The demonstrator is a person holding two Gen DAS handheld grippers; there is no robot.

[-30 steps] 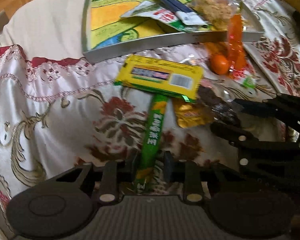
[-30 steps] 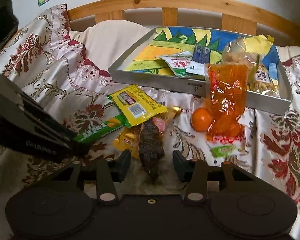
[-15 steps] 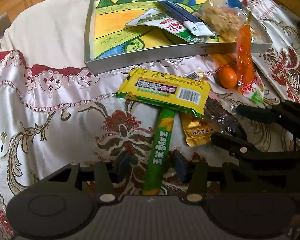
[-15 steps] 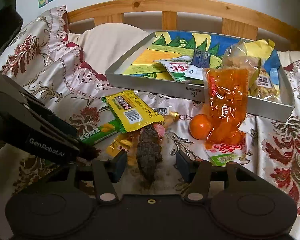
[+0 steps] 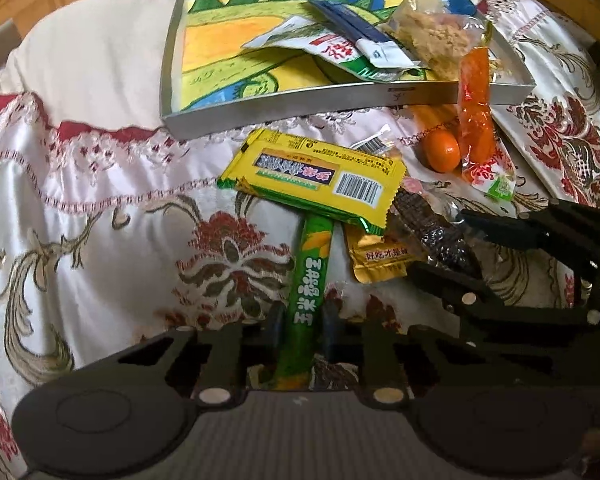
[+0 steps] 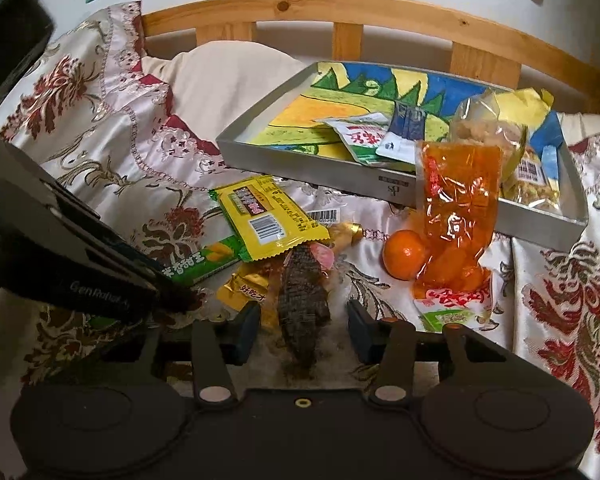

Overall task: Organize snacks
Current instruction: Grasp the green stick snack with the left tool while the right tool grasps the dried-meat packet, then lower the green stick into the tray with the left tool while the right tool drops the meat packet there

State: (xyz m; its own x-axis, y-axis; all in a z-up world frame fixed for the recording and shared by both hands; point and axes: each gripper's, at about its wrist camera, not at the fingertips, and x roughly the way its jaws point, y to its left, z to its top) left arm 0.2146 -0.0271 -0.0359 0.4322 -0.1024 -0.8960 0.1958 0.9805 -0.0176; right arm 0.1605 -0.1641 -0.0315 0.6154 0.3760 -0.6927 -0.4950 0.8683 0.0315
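Note:
A long green snack stick (image 5: 310, 280) lies on the flowered bedspread, its far end under a yellow packet (image 5: 316, 176). My left gripper (image 5: 302, 318) is closing, and both pads touch the stick's near end. In the right wrist view the stick (image 6: 196, 264) runs under the left gripper's dark fingers (image 6: 148, 284). A dark ridged snack (image 6: 304, 300) in a clear wrapper lies between the jaws of my right gripper (image 6: 302, 332), which are closing with gaps on both sides. The right gripper (image 5: 440, 242) also straddles this dark snack (image 5: 432, 228) in the left wrist view.
A grey tray (image 5: 300, 100) with a colourful drawing inside holds several packets beyond the pile. An orange bag (image 6: 456, 216) leans on its front wall, and a mandarin (image 6: 404, 254) sits beside the bag. A gold packet (image 6: 244, 292) lies by the dark snack. A wooden bed rail (image 6: 340, 4) is behind.
The left jaws spread wider around the green stick, then came in against it. The right jaws widened a little around the dark snack and narrowed again. Both hands stayed put.

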